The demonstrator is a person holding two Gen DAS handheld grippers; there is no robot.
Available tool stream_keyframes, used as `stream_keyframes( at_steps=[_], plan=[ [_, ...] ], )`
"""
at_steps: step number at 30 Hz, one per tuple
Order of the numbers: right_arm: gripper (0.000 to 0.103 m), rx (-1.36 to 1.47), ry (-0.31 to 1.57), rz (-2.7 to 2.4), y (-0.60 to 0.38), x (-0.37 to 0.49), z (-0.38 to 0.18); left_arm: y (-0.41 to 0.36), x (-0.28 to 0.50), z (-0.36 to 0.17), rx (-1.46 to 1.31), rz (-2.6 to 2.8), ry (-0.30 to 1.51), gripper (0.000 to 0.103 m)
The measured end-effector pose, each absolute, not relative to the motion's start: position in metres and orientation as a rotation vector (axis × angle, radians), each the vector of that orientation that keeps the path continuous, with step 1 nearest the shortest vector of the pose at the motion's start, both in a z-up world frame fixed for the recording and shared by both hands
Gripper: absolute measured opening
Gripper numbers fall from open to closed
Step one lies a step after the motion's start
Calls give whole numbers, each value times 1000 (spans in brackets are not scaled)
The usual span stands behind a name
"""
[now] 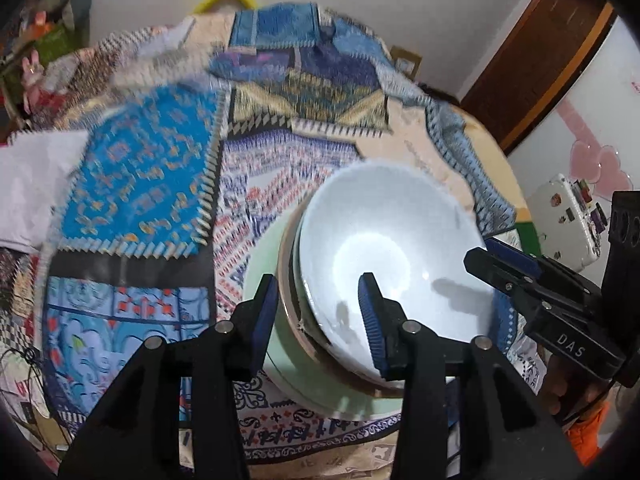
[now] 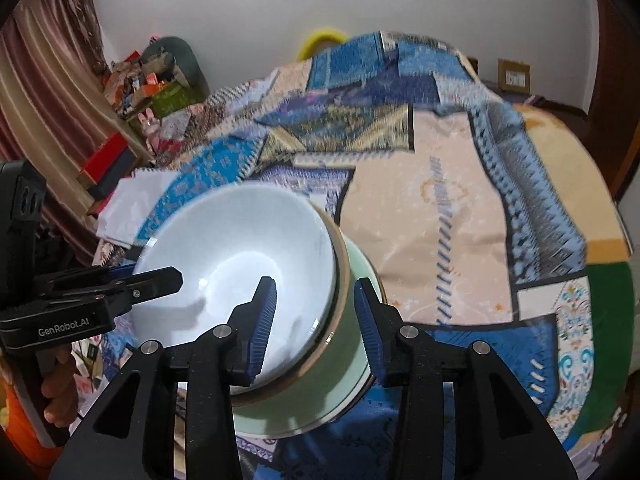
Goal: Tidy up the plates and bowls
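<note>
Bowls: white bowl (image 1: 384, 248) sits nested atop the stack w/ green bowl (image 2: 344, 368) underneath, on patchwork cloth (image 1: 136, 184), so set stays compact. Left gripper (image 1: 318, 320) & right gripper (image 2: 314, 320) straddle opposite rims, jaws parted, pads not pressing — prob. just let go.

Left hand-held gripper (image 1: 318, 320): matte black frame, two angular linkage arms per side, round silver pivot screws, triangular cut-outs in the lower arms. Fingers (image 1: 370, 320) faced with ribbed blue pads. Side of body, seen from the right wrist view, lettered "GenRobot.AI" in white.

Right hand-held gripper (image 2: 314, 322): same black frame, silver screws, ribbed blue pads (image 2: 264, 316). Side lettered "DAS" in white, seen from the left wrist view.

Person: orange sleeve (image 1: 586, 436) at the hand (image 1: 568, 384).
</note>
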State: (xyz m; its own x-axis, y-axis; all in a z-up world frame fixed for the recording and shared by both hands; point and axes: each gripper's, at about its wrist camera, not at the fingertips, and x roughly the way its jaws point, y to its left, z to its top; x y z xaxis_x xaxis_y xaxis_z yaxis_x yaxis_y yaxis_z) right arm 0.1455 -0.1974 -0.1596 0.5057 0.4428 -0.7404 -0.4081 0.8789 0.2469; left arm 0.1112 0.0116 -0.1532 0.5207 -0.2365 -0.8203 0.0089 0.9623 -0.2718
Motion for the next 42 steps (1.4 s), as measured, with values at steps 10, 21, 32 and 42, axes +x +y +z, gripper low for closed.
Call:
stream_keyframes(
  at_steps=[10, 21, 32, 42],
  plan=[
    [50, 37, 698, 536, -202, 112, -91, 12, 67, -62, -233, -155, 759, 50],
    [75, 45, 447, 567, -214, 59, -24, 6, 6, 5, -180, -123, 506, 77],
    [98, 62, 329, 567, -219, 34, -8, -3, -34, 28, -105, -51, 340, 101],
    [103, 73, 272, 530, -227, 22, -4, -5, -44, 30, -99, -34, 309, 103]
  ],
)
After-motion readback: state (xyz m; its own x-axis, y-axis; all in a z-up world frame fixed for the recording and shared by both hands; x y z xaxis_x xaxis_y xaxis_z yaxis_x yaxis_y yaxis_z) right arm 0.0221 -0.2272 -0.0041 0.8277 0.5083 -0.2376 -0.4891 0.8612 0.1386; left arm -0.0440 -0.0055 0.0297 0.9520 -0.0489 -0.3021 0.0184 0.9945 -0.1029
